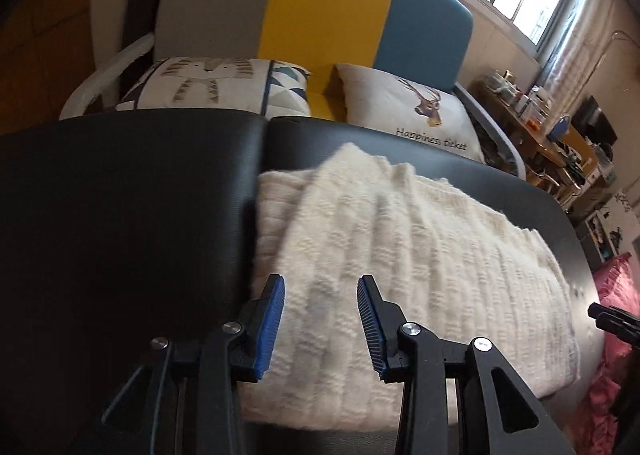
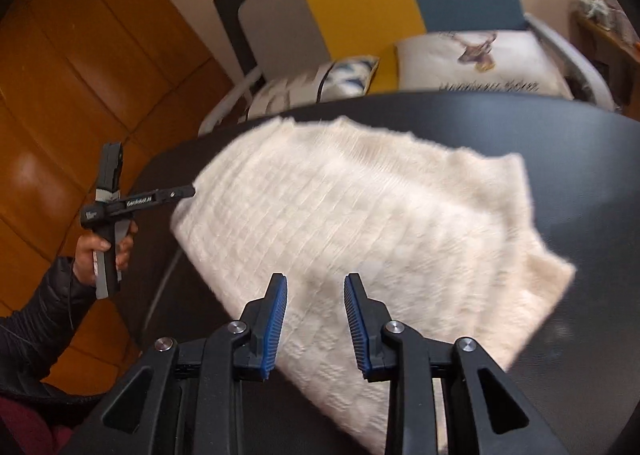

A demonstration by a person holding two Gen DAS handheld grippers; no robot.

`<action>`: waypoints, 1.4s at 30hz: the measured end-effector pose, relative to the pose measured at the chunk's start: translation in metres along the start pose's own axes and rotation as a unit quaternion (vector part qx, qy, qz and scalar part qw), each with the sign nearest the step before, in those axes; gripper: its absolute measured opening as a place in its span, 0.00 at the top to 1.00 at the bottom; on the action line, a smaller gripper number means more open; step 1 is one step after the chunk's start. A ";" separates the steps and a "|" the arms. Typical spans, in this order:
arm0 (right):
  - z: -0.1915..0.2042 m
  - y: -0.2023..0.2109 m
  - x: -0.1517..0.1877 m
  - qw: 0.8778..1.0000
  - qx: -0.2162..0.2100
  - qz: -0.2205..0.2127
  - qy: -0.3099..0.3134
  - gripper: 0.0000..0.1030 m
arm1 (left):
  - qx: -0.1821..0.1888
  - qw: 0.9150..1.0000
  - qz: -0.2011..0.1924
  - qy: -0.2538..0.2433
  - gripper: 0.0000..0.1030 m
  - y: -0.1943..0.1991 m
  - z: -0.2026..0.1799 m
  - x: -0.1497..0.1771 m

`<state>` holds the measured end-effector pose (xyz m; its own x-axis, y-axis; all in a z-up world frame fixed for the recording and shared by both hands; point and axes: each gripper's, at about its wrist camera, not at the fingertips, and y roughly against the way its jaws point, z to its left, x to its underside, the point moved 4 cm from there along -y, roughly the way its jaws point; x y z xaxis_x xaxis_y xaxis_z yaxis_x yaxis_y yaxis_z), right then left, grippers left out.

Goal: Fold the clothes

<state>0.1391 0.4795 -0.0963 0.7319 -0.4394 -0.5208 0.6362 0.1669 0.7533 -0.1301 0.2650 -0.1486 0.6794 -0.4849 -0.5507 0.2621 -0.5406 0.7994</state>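
A cream knitted sweater [image 1: 400,255] lies folded into a rough rectangle on the black table [image 1: 120,215]; one flap is doubled over its far left corner. My left gripper [image 1: 321,295] hovers open above the sweater's near left part, nothing between its blue pads. In the right wrist view the same sweater [image 2: 360,223] spreads across the black table [image 2: 580,175]. My right gripper [image 2: 316,291] is open over the sweater's near edge. The left gripper [image 2: 184,191] shows there from the side at the sweater's left edge, held by a hand [image 2: 100,251].
Behind the table stands a grey, yellow and blue sofa [image 1: 320,15] with two printed cushions [image 1: 412,111]. A cluttered desk [image 1: 540,127] and a window are at the right. Pink fabric [image 1: 616,295] lies past the table's right edge. Wooden panels [image 2: 80,75] fill the left.
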 end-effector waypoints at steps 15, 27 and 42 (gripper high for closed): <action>-0.066 0.011 0.090 0.993 0.072 0.095 -0.012 0.77 | 0.029 0.995 0.090 0.006 0.58 0.018 -0.020 0.111; 0.040 0.005 0.032 0.995 0.051 0.006 0.090 0.75 | 0.058 0.997 0.021 0.051 0.54 0.060 -0.016 0.091; 0.071 -0.100 -0.002 0.992 0.078 0.039 0.094 0.75 | 0.026 0.999 0.022 0.001 0.96 0.023 -0.019 0.072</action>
<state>0.0562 0.4007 -0.1419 0.8198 -0.2558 -0.5124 0.5403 0.0491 0.8400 -0.0622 0.2303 -0.1649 0.6903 -0.5080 -0.5152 0.1966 -0.5537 0.8092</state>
